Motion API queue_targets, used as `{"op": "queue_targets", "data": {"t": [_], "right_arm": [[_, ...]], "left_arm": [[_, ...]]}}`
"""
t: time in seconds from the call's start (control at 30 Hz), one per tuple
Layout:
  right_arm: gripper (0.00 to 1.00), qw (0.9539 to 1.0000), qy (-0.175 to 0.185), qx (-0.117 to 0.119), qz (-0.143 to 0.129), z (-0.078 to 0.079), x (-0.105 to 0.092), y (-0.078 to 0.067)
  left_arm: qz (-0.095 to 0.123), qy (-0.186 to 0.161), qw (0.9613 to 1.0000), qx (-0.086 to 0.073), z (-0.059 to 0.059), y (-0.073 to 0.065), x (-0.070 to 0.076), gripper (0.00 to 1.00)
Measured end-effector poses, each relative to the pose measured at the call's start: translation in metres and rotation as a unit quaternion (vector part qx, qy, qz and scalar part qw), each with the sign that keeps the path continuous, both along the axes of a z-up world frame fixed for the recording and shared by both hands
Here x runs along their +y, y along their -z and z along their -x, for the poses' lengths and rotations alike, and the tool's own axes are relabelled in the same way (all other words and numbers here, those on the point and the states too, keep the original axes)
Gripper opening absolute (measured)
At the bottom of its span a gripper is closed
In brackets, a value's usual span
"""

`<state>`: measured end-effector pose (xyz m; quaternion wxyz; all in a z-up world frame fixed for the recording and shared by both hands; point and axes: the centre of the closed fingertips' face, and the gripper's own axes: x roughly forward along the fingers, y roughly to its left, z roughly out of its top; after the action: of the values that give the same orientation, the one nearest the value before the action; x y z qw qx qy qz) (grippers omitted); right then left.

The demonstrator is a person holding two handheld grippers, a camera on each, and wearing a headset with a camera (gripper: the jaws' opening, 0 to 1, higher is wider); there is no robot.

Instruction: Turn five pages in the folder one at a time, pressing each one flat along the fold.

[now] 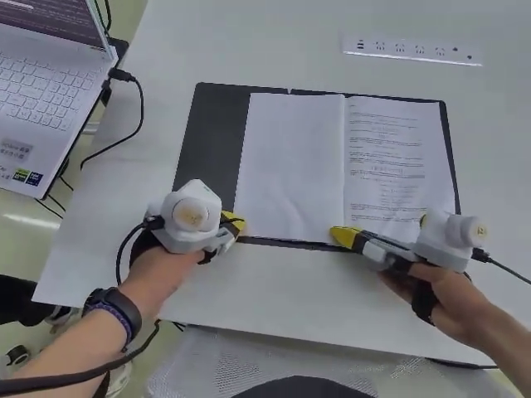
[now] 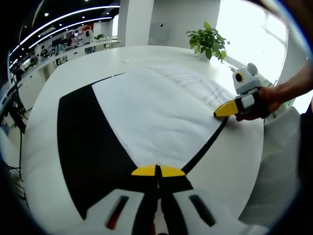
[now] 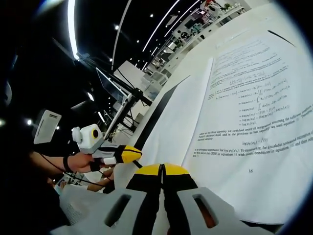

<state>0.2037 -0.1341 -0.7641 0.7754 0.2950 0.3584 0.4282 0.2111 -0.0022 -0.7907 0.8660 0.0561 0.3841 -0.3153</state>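
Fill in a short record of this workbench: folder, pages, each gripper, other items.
folder: black, open flat on white table
left page: blank
right page: printed text, numbered 16
left gripper: shut, at left page's near corner
right gripper: shut, at near edge by the fold
other items: laptop, power strip

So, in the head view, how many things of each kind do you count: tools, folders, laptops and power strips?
2 tools: left tool and right tool, both shut
1 folder, lying open
1 laptop
1 power strip
Total: 5
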Motion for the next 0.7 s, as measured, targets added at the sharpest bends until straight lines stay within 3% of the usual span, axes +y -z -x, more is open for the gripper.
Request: {"op": "queue_targets", "data": {"t": [0.17, 0.27, 0.33, 0.7], "right_arm": [[0.00, 1.0000, 0.006, 0.006, 0.002, 0.001, 0.000, 0.000], [0.00, 1.0000, 0.005, 0.001, 0.009, 0.003, 0.001, -0.004], [0.00, 0.9999, -0.002, 0.003, 0.013, 0.007, 0.002, -0.005], [0.17, 0.9982, 0.000, -0.038, 0.046, 0.011, -0.023, -0.015]], "left_arm": [[0.000, -0.004, 1.0000, 0.002, 0.000, 0.000, 0.000, 0.00], [0.003, -0.008, 0.9999, 0.011, 0.001, -0.001, -0.001, 0.00], [0.008, -0.005, 0.9999, 0.014, 0.004, -0.002, -0.004, 0.06], [0.012, 0.003, 0.9999, -0.001, 0.024, -0.028, -0.010, 0.18]]}}
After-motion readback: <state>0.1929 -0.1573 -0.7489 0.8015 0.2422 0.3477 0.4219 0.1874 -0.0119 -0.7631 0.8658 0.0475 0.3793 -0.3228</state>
